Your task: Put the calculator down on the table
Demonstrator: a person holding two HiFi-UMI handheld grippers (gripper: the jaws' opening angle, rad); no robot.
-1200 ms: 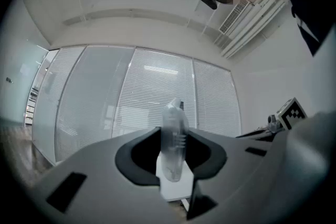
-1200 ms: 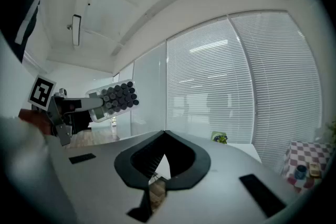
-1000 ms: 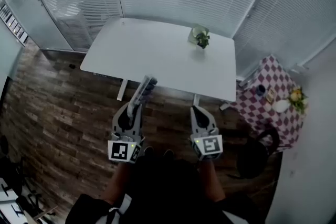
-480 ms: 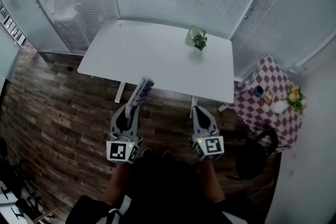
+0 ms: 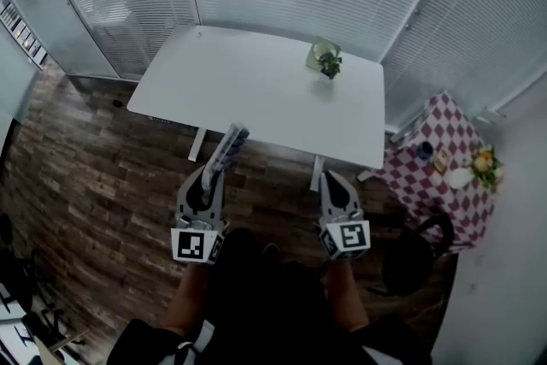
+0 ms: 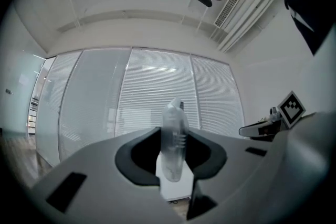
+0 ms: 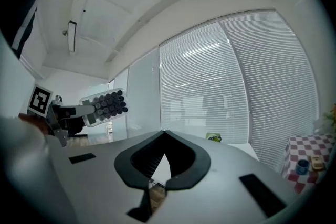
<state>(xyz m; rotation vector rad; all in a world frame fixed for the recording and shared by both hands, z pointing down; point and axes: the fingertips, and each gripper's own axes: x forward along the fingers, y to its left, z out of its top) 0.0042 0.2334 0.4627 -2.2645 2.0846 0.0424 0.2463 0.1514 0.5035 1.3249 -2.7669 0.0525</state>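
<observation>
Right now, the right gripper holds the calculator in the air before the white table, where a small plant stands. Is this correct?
Not quite: the left gripper holds the calculator, as the left gripper view shows; the right gripper is shut and empty. The rest stands: in the air before the white table, where the small plant stands.

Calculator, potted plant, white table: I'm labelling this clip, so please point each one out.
calculator (image 5: 229,147): head view, middle of its body.
potted plant (image 5: 326,61): head view, its leaves.
white table (image 5: 239,90): head view, bare top.
</observation>
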